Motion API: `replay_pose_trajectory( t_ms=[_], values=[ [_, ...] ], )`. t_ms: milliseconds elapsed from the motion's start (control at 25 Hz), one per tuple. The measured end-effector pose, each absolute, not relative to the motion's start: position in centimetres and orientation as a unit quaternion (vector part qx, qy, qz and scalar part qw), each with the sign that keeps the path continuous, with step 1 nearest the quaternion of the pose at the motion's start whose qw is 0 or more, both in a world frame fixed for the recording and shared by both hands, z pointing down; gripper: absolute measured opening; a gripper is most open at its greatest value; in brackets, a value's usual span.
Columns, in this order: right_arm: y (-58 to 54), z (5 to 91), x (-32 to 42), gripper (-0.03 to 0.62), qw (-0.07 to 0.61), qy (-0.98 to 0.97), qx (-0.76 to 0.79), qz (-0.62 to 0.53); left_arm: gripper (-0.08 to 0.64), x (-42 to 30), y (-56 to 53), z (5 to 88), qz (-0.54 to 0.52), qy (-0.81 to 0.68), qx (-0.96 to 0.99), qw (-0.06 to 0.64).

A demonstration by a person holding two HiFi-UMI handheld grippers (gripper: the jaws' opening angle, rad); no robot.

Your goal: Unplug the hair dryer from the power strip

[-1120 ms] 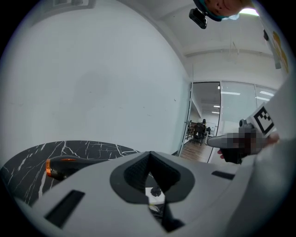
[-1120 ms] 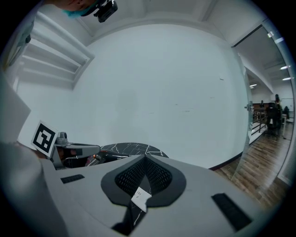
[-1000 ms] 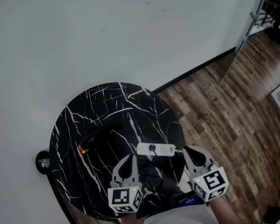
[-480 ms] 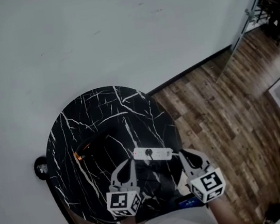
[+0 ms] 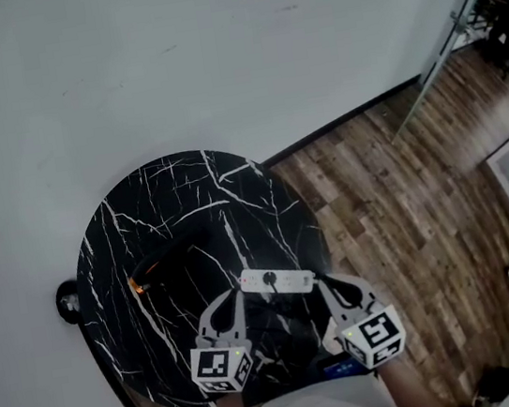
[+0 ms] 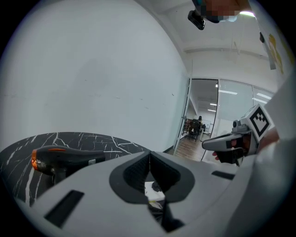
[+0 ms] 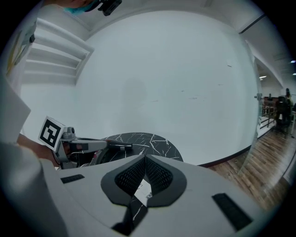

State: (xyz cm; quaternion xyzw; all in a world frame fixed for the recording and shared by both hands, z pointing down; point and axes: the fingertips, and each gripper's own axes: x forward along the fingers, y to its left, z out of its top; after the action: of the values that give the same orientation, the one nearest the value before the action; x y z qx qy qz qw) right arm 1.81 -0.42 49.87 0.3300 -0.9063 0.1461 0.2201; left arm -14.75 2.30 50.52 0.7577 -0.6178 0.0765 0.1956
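In the head view, your left tool and right tool are both clenched on nothing. The white rectangular power strip lies crosswise just ahead of their tips on the round black white-veined marble table. The black hair dryer with an orange end lies ahead-left of your left tool.

In the left gripper view, the jaws meet, with the strip just beyond them and the dryer to their left.

In the right gripper view, the jaws meet, with the strip's end just past them.
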Motion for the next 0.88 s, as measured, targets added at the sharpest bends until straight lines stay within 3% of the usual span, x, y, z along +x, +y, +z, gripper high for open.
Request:
replay_pose_trajectory(
  t_ms=[320, 640, 880],
  values=[
    [-0.7, 51.9, 1.4, -0.002, 0.256, -0.903, 0.309, 0.155, 0.000, -14.3, 1.6, 52.8, 0.096, -0.591, 0.771, 0.220],
    [-1.5, 53.3, 0.6, -0.002, 0.274, -0.908, 0.280, 0.147, 0.004, -13.8, 0.7, 54.5, 0.163, -0.560, 0.793, 0.176],
    [-1.1, 54.7, -0.8, 0.015, 0.299, -0.914, 0.240, 0.136, 0.053, -13.0, 0.3, 56.6, 0.214, -0.523, 0.807, 0.168]
  ],
)
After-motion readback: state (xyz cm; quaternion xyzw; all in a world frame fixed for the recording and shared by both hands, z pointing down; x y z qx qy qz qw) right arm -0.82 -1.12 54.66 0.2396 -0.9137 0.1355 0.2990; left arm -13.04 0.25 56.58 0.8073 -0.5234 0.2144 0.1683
